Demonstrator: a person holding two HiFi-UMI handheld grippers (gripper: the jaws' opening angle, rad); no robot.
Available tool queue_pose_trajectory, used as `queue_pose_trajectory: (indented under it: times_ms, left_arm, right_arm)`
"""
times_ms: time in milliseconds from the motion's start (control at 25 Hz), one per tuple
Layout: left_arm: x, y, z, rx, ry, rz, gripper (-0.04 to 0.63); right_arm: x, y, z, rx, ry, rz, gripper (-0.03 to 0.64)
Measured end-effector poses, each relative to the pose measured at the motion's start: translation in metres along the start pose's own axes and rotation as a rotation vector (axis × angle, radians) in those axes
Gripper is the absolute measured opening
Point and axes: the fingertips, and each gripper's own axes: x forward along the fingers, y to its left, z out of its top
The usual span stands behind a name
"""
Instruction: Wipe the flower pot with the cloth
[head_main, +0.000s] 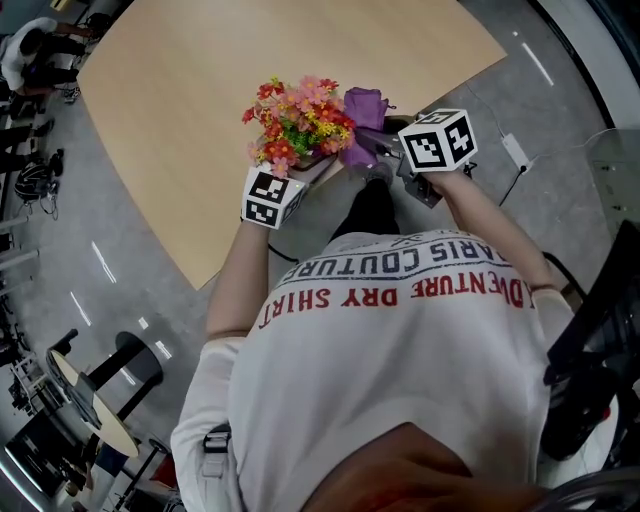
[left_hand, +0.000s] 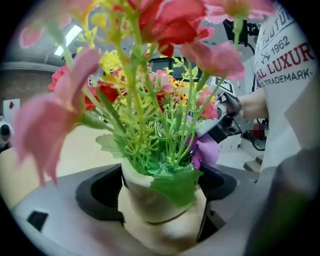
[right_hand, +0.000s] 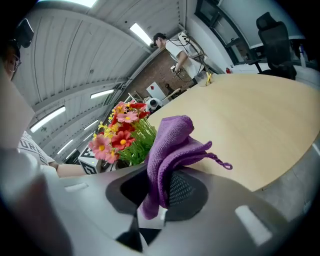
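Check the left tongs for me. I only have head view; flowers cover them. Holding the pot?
Observer: Yes. Left tongs are shut on the pot, a jaw on each side.
Operator: Right tongs have the cloth?
Observer: Yes, right tongs pinch the cloth, folded, most of it above the jaws.
Operator: Cloth on the pot?
Observer: Can't tell. It sits past the far rim, behind the stems.
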Motion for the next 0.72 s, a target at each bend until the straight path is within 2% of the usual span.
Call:
queue_pose_trajectory:
  times_ms: [320,560,720]
  left_arm:
    - [0.0,-0.004,0.001,0.002,-0.003,-0.011,0.479]
    - [-0.002,-0.003,0.004,0.001,-0.013,-0.016,0.479]
    - [-0.002,-0.005,0.004,0.009,-0.02,-0.027,0.479]
  right_arm:
    - [0.021,-0.011,-0.005,-0.007,0.062,-0.044,0.046]
    - [0.031,-0.025,-0.018,-0.076,0.193,-0.147,0.046]
    - [0.032,-0.033,-0.023,-0.063,0.224,-0.188,0.046]
